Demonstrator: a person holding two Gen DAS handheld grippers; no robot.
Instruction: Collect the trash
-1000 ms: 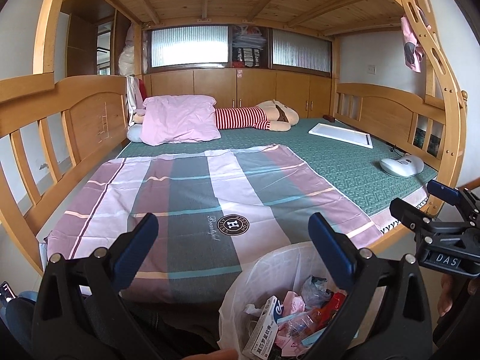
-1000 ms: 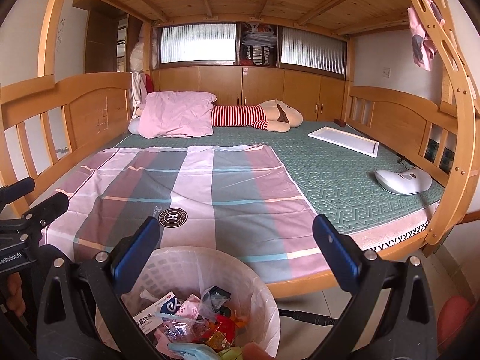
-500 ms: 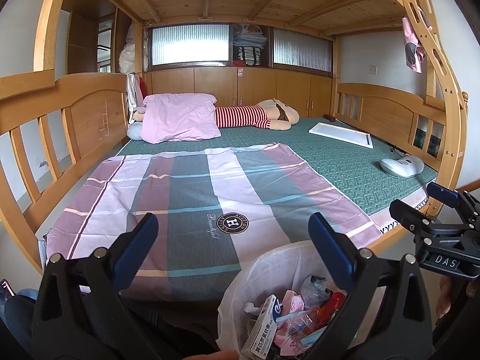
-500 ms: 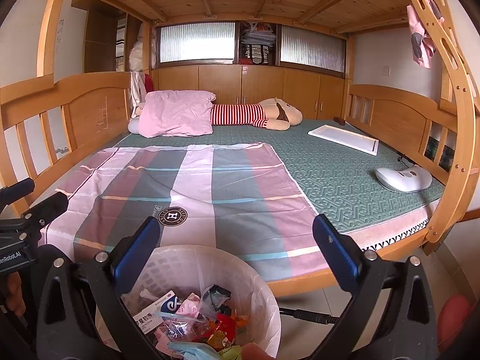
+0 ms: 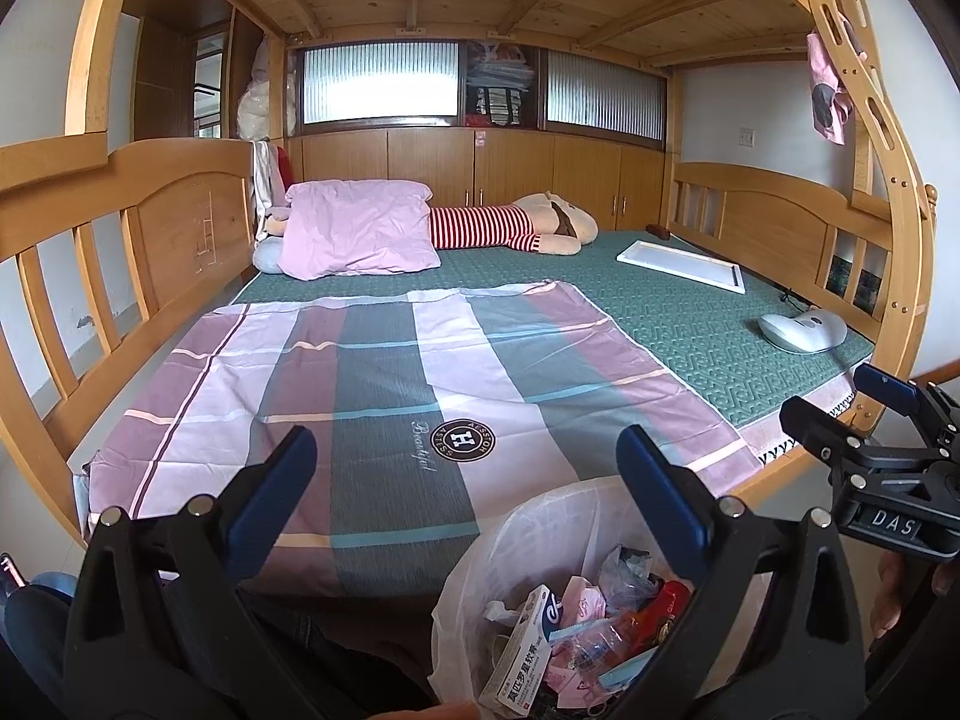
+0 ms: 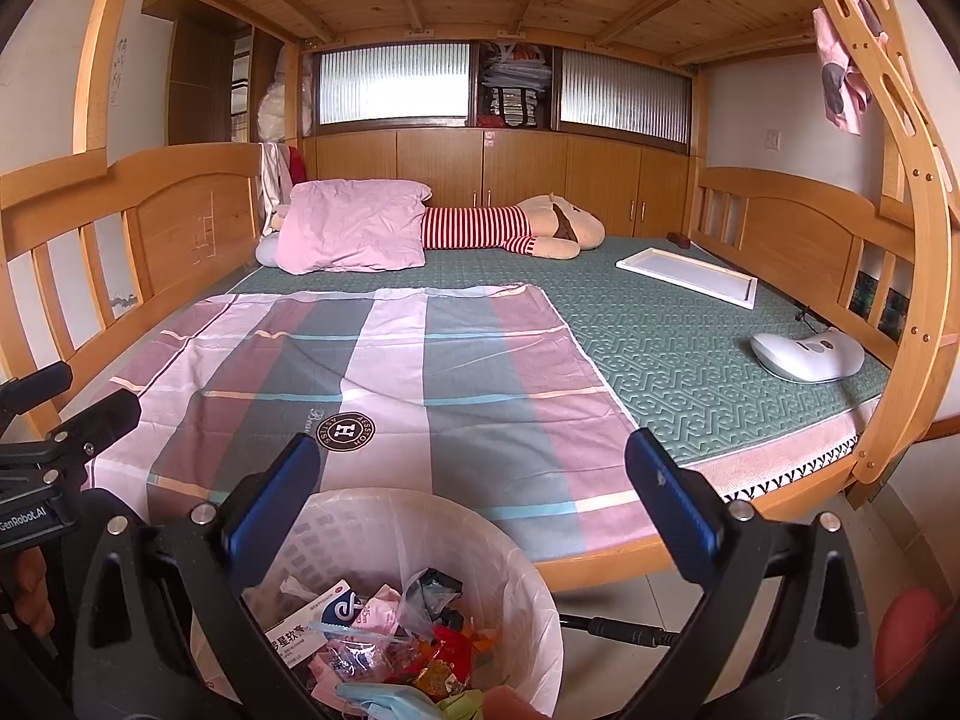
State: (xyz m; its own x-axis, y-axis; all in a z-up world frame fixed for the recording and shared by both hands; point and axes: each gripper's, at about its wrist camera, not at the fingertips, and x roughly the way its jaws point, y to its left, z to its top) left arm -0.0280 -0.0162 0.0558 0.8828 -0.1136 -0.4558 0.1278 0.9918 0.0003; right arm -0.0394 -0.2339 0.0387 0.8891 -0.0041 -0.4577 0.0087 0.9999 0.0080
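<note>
Bottom centre of both wrist views: white-lined trash bin, holding wrappers and a medicine box, sits on the floor against the bed's near edge. Left gripper fingers wide apart, empty. Right gripper fingers likewise spread, empty.

The left hand-held gripper, its blue-padded fingers spread wide with nothing between them, hangs over the near edge of the striped sheet, with the bag-lined trash bin of wrappers near right and the right hand-held gripper further right.
</note>
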